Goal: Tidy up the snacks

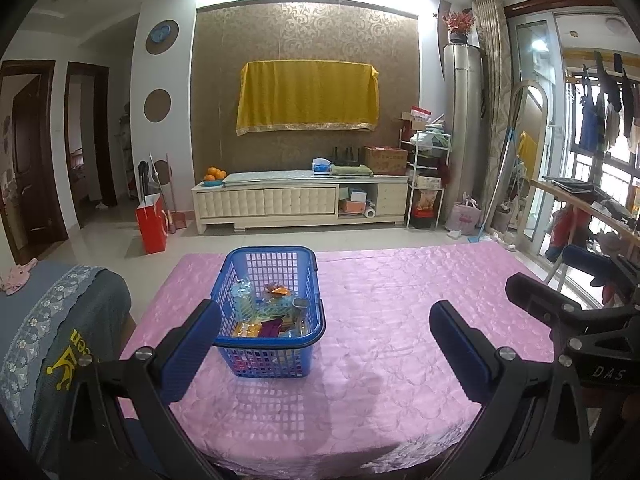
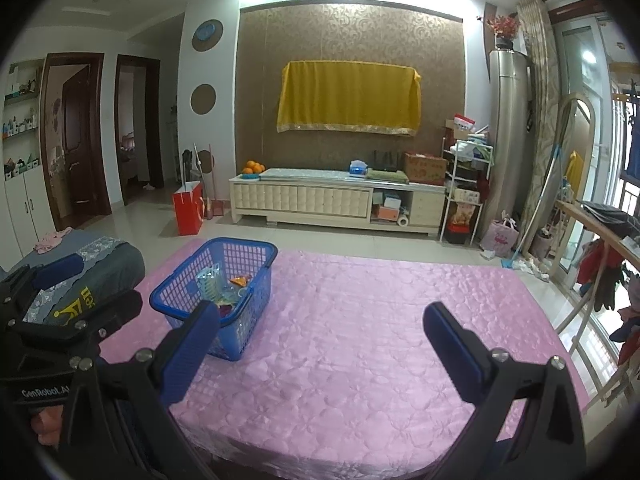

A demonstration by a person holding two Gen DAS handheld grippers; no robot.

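Blue-padded jaws on both the left gripper (image 1: pixel 320 344) and right gripper (image 2: pixel 320 344) stand wide apart, holding nothing. The basket (image 1: pixel 272 312) of snacks (image 1: pixel 276 312) sits on the pink table (image 1: pixel 400 320), just ahead of the left gripper. A sound next reach likely goes straight down through the basket's open top, clear of its rim, closing on one packet only.

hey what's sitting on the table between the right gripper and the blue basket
Nothing: in the right wrist view, only bare pink tablecloth lies between the open right gripper and the blue basket, which sits ahead to its left.
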